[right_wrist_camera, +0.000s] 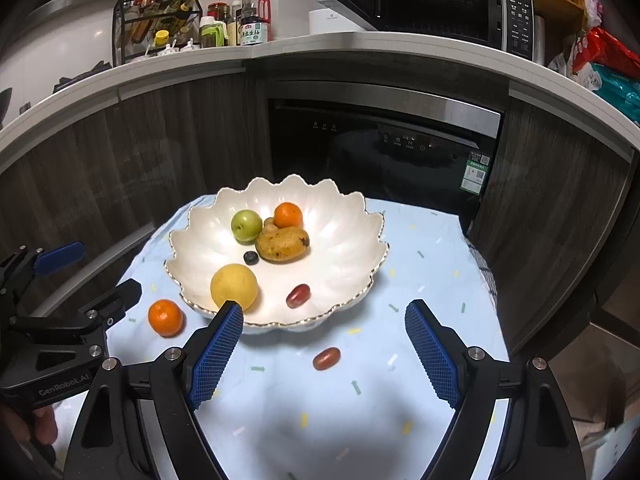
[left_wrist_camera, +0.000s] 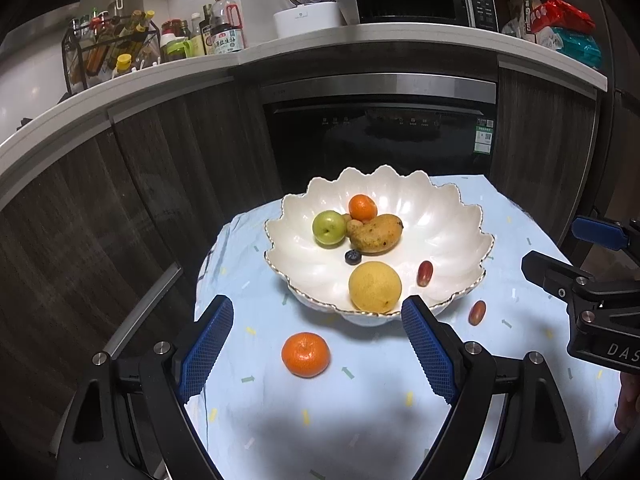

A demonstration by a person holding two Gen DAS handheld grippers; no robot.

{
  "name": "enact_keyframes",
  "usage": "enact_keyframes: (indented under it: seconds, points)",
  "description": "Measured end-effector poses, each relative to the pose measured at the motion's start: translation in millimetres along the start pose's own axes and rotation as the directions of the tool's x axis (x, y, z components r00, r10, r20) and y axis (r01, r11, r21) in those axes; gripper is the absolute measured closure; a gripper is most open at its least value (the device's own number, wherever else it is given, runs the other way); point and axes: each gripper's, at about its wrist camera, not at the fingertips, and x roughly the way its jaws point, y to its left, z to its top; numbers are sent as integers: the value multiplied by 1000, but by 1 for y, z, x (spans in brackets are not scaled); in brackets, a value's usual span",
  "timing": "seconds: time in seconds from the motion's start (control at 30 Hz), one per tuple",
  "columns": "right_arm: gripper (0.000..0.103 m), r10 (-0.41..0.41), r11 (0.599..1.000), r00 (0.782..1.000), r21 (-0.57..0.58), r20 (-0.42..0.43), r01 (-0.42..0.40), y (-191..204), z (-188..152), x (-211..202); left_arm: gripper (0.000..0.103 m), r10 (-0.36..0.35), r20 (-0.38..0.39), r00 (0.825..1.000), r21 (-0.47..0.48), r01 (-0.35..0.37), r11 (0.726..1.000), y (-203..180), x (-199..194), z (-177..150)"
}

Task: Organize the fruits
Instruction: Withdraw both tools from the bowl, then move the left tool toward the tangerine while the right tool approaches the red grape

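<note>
A: From the left wrist, the left tongs (left_wrist_camera: 318, 344) stand spread wide with nothing between them. A loose mandarin (left_wrist_camera: 305, 355) sits on the blue-clothed surface (left_wrist_camera: 532, 280), just in front of the scalloped white bowl (left_wrist_camera: 452, 216). A red grape (left_wrist_camera: 477, 312) lies on the cloth beside the bowl's right rim.

B: How would the mandarin handle?

A: Light, I'd judge, with a soft skin that gives. Take it across its widest part, gently, so it doesn't bruise or roll away.

B: And the right wrist view?

A: The right tongs (right_wrist_camera: 325, 334) are also released, gripping nothing. The same red grape (right_wrist_camera: 326, 358) lies on the cloth between their pads, lower in frame than the bowl (right_wrist_camera: 352, 216).

B: Trickier?

A: Probably. It looks small, smooth and slippery, easy to squash. Pinch it across its short middle with little force, then lift it over the rim, which looks fragile
</note>
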Motion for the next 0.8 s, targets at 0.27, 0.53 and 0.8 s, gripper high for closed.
enact_keyframes:
  seconds: [0.27, 0.53, 0.8]
  points:
    - [19, 4, 1000, 1000, -2, -13, -4, 2, -8, 6, 17, -4, -16, 1000, -10, 4, 1000, 1, 6, -9]
    - [19, -4, 1000, 1000, -11, -16, 4, 3, -12, 10, 17, -3, -18, 1000, -16, 2, 1000, 2, 11, -16]
    - [19, 15, 997, 1000, -70, -12, -16, 9, -24, 19, 17, 15, -13, 1000, -10, -15, 1000, 1, 18, -25]
